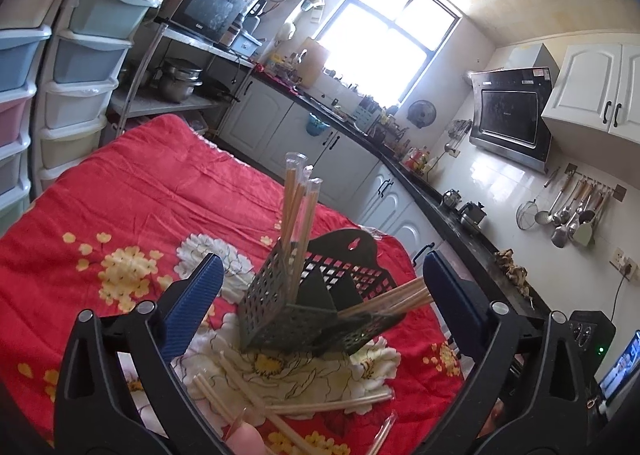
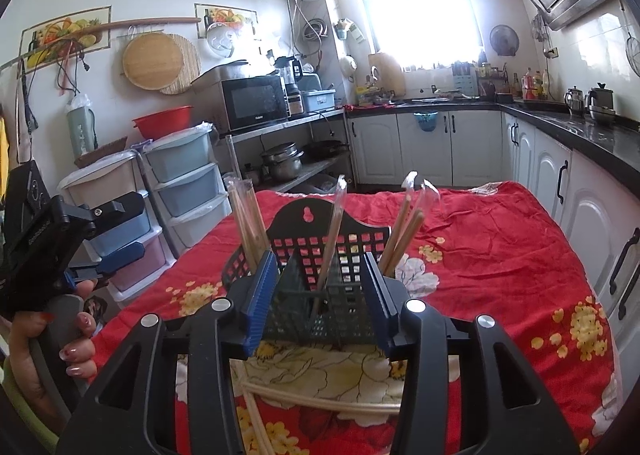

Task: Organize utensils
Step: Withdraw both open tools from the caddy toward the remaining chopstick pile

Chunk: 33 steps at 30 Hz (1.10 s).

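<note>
Chopsticks point(image 1: 320, 403) lie loose on the red cloth point(image 1: 120, 195) just below and in front of your left gripper point(image 1: 320, 287), long axes running crosswise. Its jaws gape empty; your right gripper point(image 2: 320, 291) stands half-open, empty, before the black holder point(image 2: 316, 255).

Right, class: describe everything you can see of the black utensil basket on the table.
The black utensil basket looks like plastic with a square-holed grid, a curved back panel with a keyhole hanging slot, and inner dividers. It stands upright on the red floral cloth, holding wrapped chopsticks in several compartments. The right gripper straddles its front; contact is unclear.
</note>
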Motion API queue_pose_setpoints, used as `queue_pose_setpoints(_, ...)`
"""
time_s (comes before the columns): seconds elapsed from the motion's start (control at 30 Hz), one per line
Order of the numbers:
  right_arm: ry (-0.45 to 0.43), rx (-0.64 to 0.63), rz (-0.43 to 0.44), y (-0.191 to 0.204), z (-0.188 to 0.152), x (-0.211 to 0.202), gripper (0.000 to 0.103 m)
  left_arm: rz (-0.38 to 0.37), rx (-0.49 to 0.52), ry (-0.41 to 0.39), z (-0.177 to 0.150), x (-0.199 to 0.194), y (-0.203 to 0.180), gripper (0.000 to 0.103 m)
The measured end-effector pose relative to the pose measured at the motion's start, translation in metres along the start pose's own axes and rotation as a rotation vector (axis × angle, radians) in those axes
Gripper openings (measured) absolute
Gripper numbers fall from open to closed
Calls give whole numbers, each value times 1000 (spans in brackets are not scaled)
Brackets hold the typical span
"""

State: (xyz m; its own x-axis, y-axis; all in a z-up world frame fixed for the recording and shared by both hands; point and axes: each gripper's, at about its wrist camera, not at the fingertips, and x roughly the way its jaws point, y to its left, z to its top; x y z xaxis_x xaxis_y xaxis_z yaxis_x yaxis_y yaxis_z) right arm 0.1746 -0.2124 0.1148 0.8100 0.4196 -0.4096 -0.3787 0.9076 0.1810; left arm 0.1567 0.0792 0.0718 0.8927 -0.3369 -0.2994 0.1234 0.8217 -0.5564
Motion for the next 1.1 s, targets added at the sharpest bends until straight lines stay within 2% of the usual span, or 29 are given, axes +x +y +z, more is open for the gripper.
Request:
queue_pose_setpoints(0.3,40,20,13,3,-17,-9,45,33,-32,33,-13,-3,15,92)
queue_pose_setpoints(0.63,101,24,20,5,-34,-11,45,59,-23,82,-29,-3,22,92)
queue_pose_setpoints(1.1,137,32,17,3,-48,-17,48,95,2,164,-54,4,26,92)
